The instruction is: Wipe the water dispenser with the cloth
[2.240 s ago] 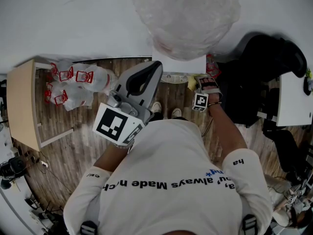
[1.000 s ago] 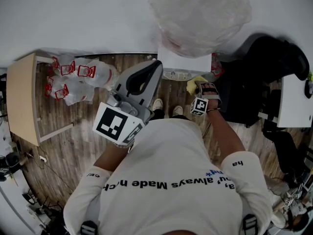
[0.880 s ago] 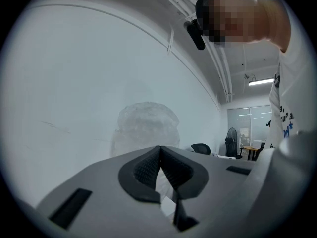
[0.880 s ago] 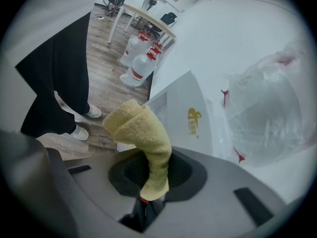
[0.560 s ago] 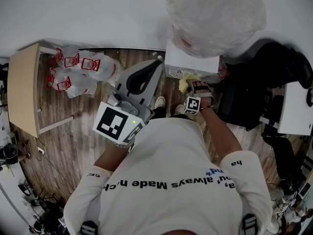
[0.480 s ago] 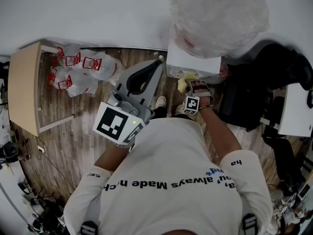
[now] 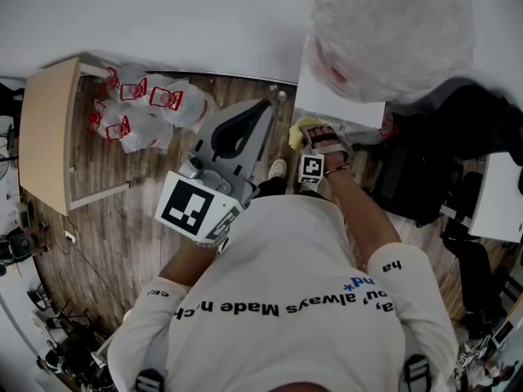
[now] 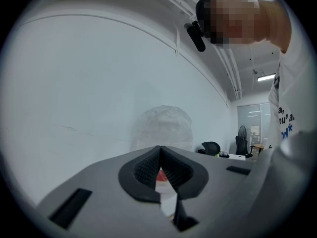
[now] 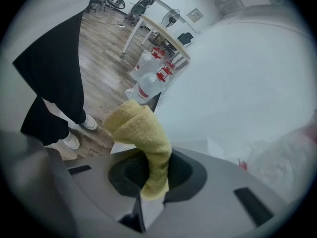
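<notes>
Quick count: two tongs, left tongs (image 8: 160, 153) and right tongs (image 7: 319, 135), one cloth (image 9: 147, 138), one dispenser (image 7: 337, 98). One table (image 7: 45, 137). Jugs (image 7: 147, 109) piled up, maybe five, can't tell exactly.

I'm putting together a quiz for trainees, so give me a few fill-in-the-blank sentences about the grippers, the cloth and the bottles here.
The right gripper is shut on a ____ cloth.
The left gripper is shut with ____ between its jaws.
The water bottles have ____ handles.
Missing words: yellow; nothing; red.
</notes>
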A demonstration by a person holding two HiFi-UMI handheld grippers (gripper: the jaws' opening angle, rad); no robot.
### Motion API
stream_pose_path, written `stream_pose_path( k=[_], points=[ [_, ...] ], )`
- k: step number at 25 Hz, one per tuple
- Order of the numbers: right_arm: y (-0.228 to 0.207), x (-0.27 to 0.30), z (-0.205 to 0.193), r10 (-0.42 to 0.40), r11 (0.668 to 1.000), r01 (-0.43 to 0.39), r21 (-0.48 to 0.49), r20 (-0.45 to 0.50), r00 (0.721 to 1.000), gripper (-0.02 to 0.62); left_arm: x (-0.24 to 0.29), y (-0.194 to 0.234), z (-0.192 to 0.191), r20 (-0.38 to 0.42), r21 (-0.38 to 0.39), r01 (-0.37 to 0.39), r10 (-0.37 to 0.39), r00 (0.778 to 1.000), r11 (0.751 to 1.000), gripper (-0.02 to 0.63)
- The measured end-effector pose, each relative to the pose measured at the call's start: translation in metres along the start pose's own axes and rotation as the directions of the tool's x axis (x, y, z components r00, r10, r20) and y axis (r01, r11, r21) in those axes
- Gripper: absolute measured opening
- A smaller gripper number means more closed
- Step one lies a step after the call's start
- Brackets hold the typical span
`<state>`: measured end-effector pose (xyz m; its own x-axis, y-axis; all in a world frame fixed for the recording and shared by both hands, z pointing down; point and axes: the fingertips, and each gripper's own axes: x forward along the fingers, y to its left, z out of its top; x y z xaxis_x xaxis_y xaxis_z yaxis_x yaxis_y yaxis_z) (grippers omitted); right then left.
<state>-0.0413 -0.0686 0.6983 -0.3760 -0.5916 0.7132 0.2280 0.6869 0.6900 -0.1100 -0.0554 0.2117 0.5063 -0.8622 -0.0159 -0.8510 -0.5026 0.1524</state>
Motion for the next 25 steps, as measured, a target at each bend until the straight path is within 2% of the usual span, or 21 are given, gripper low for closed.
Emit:
stream_pose_path(
  k=[7,12,17,25],
  points=[
    [-0.007,0.015,0.035,0.005,0.998,-0.002,-0.062,0.050,0.999,0.061,-0.014,0.016,0.001,-0.005,0.005,-0.041,0.041,0.999,0.999,0.018],
    [-0.008,0.025,0.043,0.013,0.994,-0.008,-0.112,0.049,0.999,0.061,-0.020,0.023,0.001,-0.002,0.005,-0.060,0.060,0.998,0.998,0.018],
    [-0.009,0.029,0.040,0.018,0.990,-0.013,-0.139,0.036,0.999,0.061,-0.024,0.028,0.002,-0.001,0.000,-0.068,0.068,0.998,0.998,0.018],
    [-0.008,0.030,0.013,0.019,0.989,-0.021,-0.143,-0.016,1.000,0.061,-0.020,0.025,0.002,0.003,-0.001,-0.055,0.055,0.998,0.998,0.018]
  ],
)
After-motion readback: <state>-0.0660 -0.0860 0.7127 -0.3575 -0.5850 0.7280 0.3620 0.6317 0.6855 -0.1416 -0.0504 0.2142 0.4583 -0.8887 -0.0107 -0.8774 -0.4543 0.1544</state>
